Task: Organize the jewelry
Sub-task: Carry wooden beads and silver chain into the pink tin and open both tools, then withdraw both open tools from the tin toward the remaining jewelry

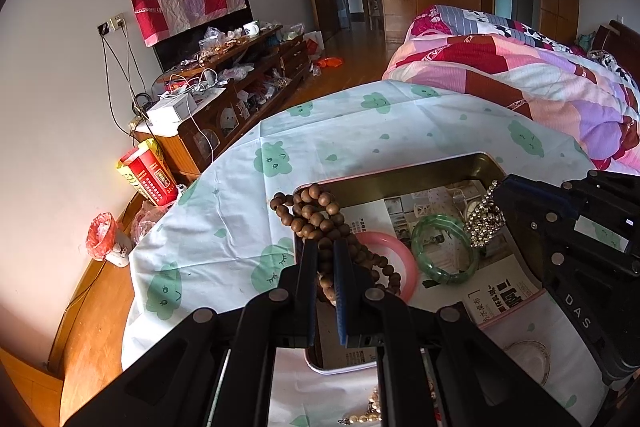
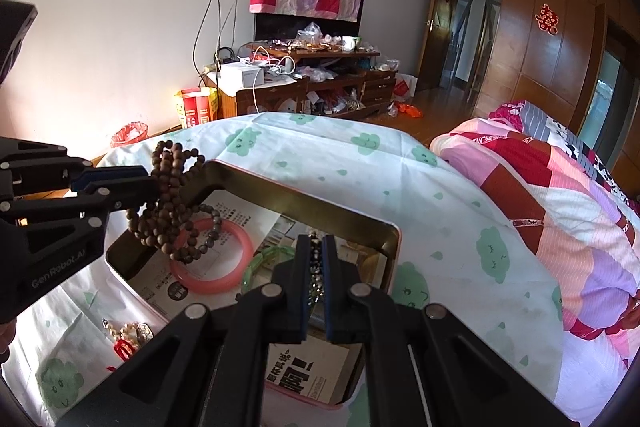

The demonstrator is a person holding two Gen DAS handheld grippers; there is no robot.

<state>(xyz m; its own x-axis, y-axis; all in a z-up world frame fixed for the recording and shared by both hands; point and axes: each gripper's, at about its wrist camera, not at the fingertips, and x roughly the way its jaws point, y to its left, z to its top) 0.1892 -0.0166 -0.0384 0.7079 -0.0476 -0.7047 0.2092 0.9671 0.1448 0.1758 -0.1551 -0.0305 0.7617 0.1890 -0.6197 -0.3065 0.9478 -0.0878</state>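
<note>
Jaws pinching brown wooden beads point(image 1: 316, 215) (looped, dangling)

I see little free room inside the tin box point(image 2: 394, 239): the pink bangle point(image 2: 236, 279) and green bangle point(image 1: 444, 247) cover its floor. The tablecloth point(image 2: 340, 163) toward the far edge lies open; the quilt point(image 2: 560, 195) crowds its right edge.

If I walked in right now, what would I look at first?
Probably the long string of brown wooden beads dangling from the left gripper over the left edge of the open tin box. Beside it, the right gripper pinches a sparkly silver chain above the box, where a pink bangle and a green bangle already lie.
</note>
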